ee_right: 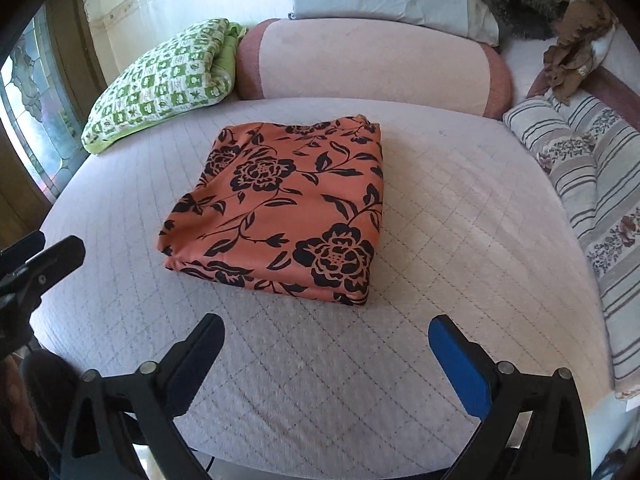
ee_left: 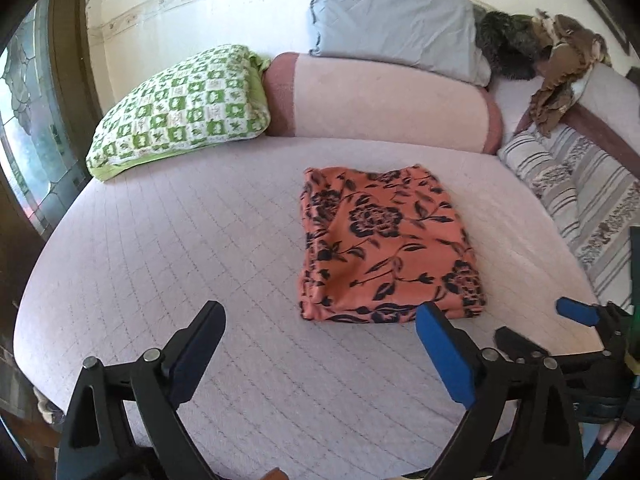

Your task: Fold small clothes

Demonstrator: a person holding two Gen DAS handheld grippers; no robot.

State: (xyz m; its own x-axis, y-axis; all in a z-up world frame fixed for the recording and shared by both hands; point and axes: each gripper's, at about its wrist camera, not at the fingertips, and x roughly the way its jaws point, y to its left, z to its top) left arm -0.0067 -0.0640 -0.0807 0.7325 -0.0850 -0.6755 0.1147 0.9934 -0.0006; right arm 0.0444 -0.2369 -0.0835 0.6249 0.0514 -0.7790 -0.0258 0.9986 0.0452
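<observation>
The orange floral cloth (ee_right: 276, 208) lies folded into a neat, layered rectangle in the middle of the quilted bed (ee_right: 460, 240), flat and touched by neither tool. The left gripper (ee_left: 320, 320) hovers at the near edge of the bed with its jaws spread wide and empty, its blue pad just short of the cloth's near hem, while the right gripper (ee_right: 326, 334) hangs likewise splayed and empty in front of the fold. Behind, a green checked pillow (ee_left: 180, 108) leans beside a pink bolster (ee_left: 388, 100).
</observation>
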